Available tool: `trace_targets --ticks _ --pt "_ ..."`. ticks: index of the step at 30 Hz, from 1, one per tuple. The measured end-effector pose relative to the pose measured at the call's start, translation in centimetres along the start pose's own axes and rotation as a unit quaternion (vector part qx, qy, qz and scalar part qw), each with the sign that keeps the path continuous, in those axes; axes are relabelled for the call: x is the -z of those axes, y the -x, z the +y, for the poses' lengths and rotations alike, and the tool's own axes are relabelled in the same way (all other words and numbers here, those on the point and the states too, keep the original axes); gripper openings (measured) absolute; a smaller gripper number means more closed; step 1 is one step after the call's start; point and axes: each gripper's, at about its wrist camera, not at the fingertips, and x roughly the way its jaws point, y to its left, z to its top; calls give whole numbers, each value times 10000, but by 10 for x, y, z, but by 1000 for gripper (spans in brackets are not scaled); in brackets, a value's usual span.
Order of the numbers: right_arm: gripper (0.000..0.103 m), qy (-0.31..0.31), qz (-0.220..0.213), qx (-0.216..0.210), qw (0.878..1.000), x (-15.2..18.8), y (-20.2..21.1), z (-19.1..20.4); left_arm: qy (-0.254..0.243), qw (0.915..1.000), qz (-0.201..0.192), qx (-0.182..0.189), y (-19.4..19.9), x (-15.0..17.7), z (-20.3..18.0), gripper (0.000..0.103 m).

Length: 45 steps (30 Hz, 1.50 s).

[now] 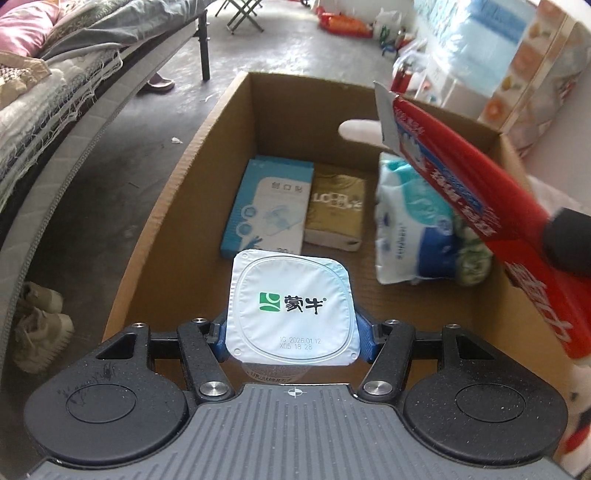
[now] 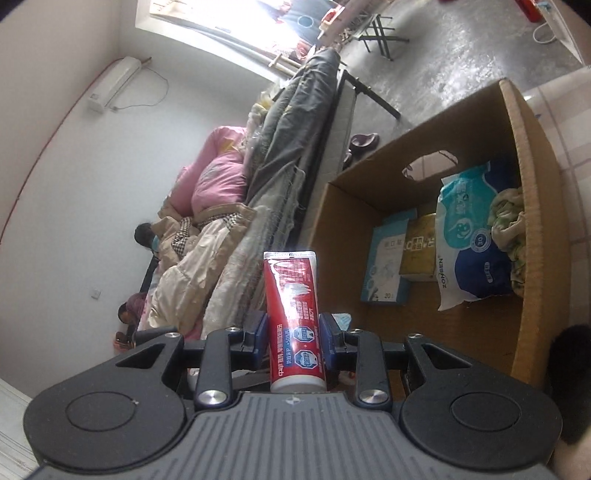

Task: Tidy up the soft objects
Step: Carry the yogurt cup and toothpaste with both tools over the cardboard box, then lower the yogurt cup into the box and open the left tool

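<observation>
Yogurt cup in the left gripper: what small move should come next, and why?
Probably lower the yogurt cup onto the bare box floor just in front of the blue packet, then open the fingers. The left gripper holds it over the cardboard box, and that patch looks free; the wipes pack sits further right.

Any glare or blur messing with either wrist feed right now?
Left wrist view: toothpaste tube and wipes pack motion-blurred; yogurt cup sharp. Right wrist view: window blown out, glare on the tube's crimped end; fisheye bends the cardboard box.
</observation>
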Motion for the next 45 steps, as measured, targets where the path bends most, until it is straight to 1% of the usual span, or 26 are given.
trace_targets --ticks 2,7,18,25,31,33,41,45 --pt "32 -21 11 13 10000 -1 -2 -3 -27 9999 80 -66 -9 -3 1 61" --pt "32 -91 12 16 10000 -4 -1 -9 -11 9998 137 -160 -27 -8 4 61" --pt "33 -53 7 14 10000 -6 4 -10 -176 9995 44 -258 -44 -11 -4 62" --pt "33 -32 -18 30 10000 -5 9 -10 -91 9996 -217 -157 -29 -12 -1 64" --pt "33 -54 -29 -27 10000 -2 12 -10 -54 9988 -437 -204 -13 -8 1 65" --pt "33 -36 -30 -52 10000 -1 14 -8 41 9986 -503 -175 -6 -6 4 69" --pt "33 26 -78 -123 9999 4 21 2 309 9957 -874 -24 33 6 17 75" --pt "33 32 -52 -98 9999 8 22 6 311 9943 -1019 -1 56 18 18 78"
